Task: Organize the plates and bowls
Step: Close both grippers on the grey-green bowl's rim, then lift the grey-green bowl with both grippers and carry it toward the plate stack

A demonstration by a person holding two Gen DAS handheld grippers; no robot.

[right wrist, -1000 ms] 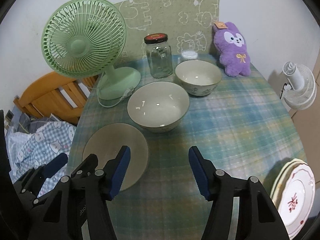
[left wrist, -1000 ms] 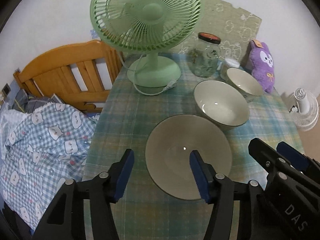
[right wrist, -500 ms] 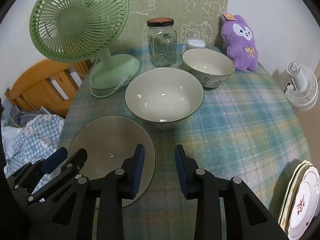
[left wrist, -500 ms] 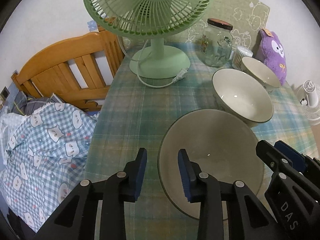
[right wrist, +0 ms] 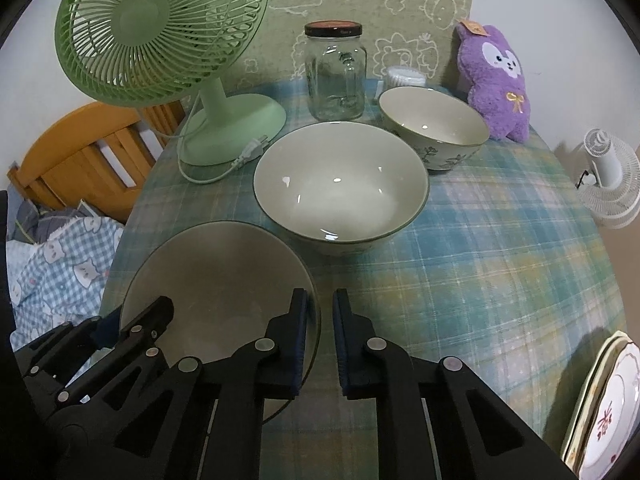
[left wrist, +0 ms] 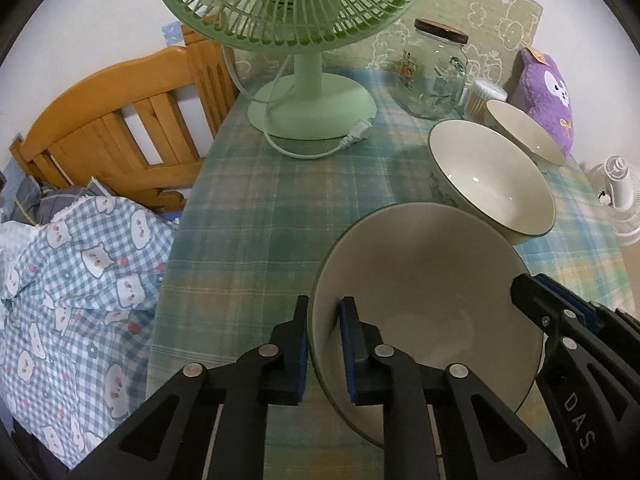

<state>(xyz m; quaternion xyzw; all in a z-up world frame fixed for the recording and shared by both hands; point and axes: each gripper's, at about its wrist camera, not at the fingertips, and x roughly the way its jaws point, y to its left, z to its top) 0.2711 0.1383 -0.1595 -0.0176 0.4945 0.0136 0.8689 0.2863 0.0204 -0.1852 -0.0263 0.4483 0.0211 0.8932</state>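
A wide shallow grey-green bowl point(left wrist: 432, 292) sits near the front of the checked tablecloth; it also shows in the right wrist view point(right wrist: 216, 280). My left gripper point(left wrist: 325, 344) is closed on its left rim, one finger outside and one inside. My right gripper point(right wrist: 320, 336) is closed on its right rim in the same way. Behind it stand a larger deep bowl point(right wrist: 340, 188) and a smaller patterned bowl point(right wrist: 434, 132). A stack of white plates point(right wrist: 608, 408) lies at the table's front right.
A green desk fan point(right wrist: 160, 40) with a loose cord, a glass jar point(right wrist: 336, 76) and a purple plush toy point(right wrist: 498, 80) stand at the back. A wooden bed frame point(left wrist: 120, 120) and checked bedding point(left wrist: 72, 280) lie to the left. A small white fan point(right wrist: 608, 180) stands right.
Both grippers moved forward onto the shallow bowl and narrowed from wide open to gripping its opposite rims.
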